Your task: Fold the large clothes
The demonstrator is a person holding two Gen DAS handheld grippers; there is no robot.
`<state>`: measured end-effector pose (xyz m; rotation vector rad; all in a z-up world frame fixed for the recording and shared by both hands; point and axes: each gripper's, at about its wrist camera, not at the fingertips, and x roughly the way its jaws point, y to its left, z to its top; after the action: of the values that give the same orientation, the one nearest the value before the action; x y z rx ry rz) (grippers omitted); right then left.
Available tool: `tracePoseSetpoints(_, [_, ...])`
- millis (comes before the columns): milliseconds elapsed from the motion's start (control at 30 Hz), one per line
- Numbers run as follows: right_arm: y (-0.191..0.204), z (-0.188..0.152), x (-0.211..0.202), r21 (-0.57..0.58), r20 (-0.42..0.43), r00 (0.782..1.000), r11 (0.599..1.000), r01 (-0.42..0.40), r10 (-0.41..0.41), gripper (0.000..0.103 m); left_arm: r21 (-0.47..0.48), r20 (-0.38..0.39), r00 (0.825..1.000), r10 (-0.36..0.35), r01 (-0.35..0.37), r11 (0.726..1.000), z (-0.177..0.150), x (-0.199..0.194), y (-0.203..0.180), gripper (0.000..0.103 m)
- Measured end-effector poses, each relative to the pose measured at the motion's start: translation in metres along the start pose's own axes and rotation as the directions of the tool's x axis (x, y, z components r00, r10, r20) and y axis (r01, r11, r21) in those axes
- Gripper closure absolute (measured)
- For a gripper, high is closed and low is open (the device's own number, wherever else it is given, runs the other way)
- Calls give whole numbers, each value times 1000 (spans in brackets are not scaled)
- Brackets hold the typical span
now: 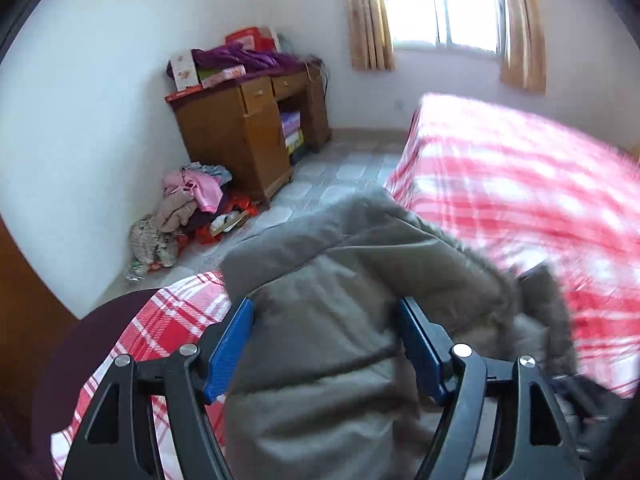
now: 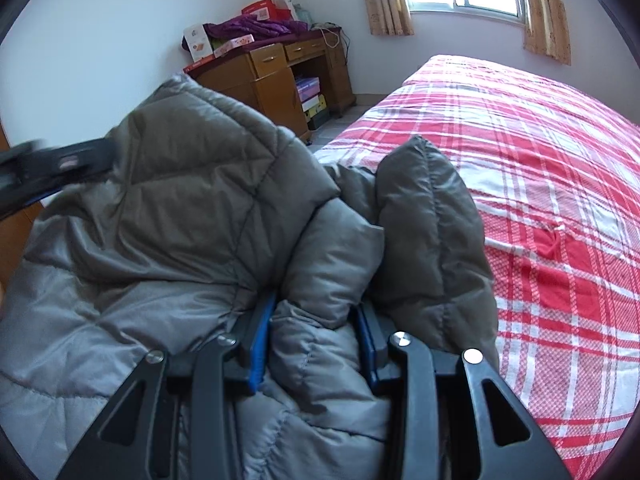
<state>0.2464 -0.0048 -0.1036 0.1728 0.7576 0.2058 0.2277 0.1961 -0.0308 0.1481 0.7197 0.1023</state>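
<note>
The grey quilted down jacket (image 2: 192,216) is bunched up at the near edge of the bed (image 2: 560,200), which has a red and white checked sheet. The right gripper (image 2: 316,344) has its jaws closed on a thick fold of the jacket, and the left gripper (image 1: 324,344) has its jaws wider apart with the padded fabric filling the gap between the blue pads (image 1: 228,356). Behind stands a wooden desk (image 1: 240,132), with a pile of clothes (image 1: 188,212) on the floor beside it.

A home bedroom: plaid-sheeted bed (image 2: 540,200), wooden desk (image 1: 248,128), curtained window (image 1: 444,4), floor clothes pile (image 1: 188,208).
</note>
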Motion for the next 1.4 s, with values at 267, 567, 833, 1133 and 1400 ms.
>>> tracePoseSetpoints(267, [-13,-2,-3,63,10,999,997,-37,37,65,54,-51,998,42,-39,998,-21,34,-18,28])
tracePoseSetpoints(567, [-8,1,-2,42,-2,1000,999,-12,12,65,38,-100,995,28,-24,999,-21,46,-16,27])
tracePoseSetpoints(833, [7,1,-4,-29,0,999,999,43,-43,65,-23,-93,996,19,-21,1000,-35,-34,6,27])
tracePoseSetpoints(1133, [9,3,-65,-27,13,999,998,51,-51,62,-97,-54,998,19,-25,995,-93,-90,1,27])
tracePoseSetpoints(1400, [8,-64,-104,-17,-13,1000,999,27,-28,48,-111,-53,998,24,-30,993,-102,-99,-1,27])
